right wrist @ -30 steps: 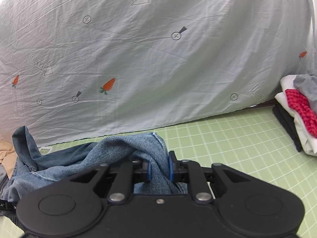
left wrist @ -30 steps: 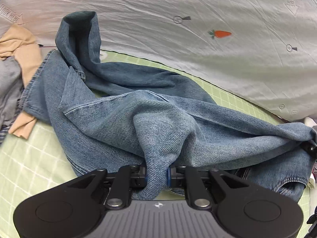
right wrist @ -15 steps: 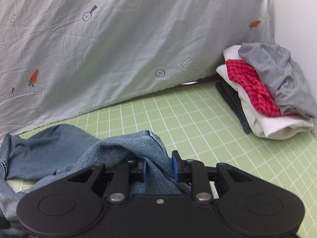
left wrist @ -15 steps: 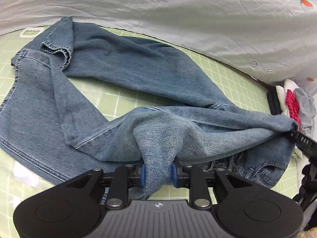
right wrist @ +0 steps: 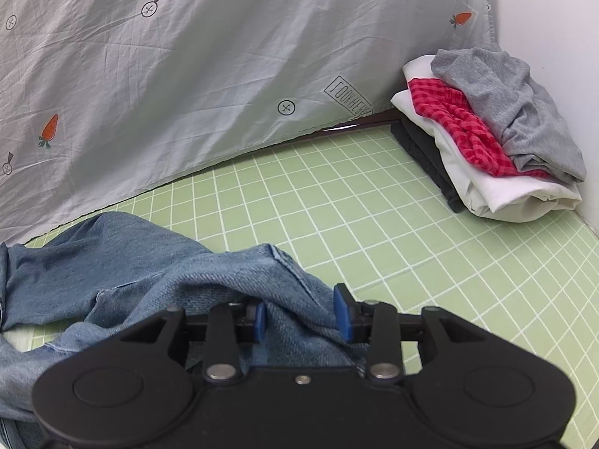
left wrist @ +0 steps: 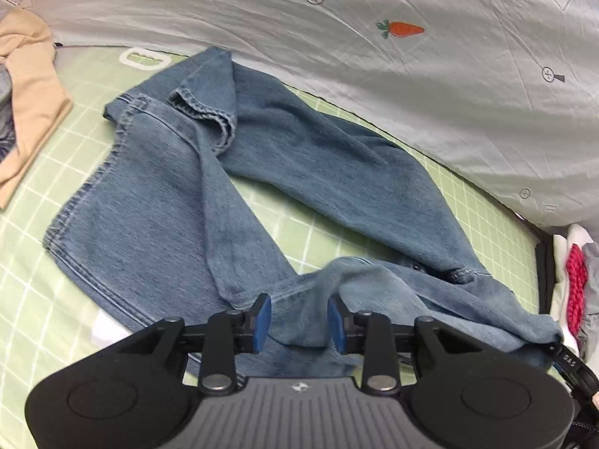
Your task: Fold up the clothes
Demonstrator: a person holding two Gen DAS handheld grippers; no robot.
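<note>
1. The left hand-held gripper [left wrist: 297, 323] has just been opening. Its blue pads now stand apart on either side of a hump of denim, which sits loosely between them and is no longer pinched as it was a second ago.

2. The right hand-held gripper [right wrist: 301, 316] has done the same. Its jaws have just been widening, the waist end of the jeans [left wrist: 239, 194] lies slack between the pads, and a gap shows beside the right-hand pad.

3. The jeans, bunched and lifted a second ago, are now spread across the green gridded worktop [right wrist: 374, 224]. The two legs run away from the left gripper in a V, and one cuff is turned back at the far end.

4. My reading is that the laying-out step is finished and both grips are being let go. The next job would be fresh holds for a first fold, and the turned cuff may need flattening first.

5. Further off, a tan garment [left wrist: 30, 86] lies at the left edge.

6. A stack of folded clothes [right wrist: 494, 138] sits in the far right corner, and the carrot-print sheet [right wrist: 187, 75] hangs behind.
</note>
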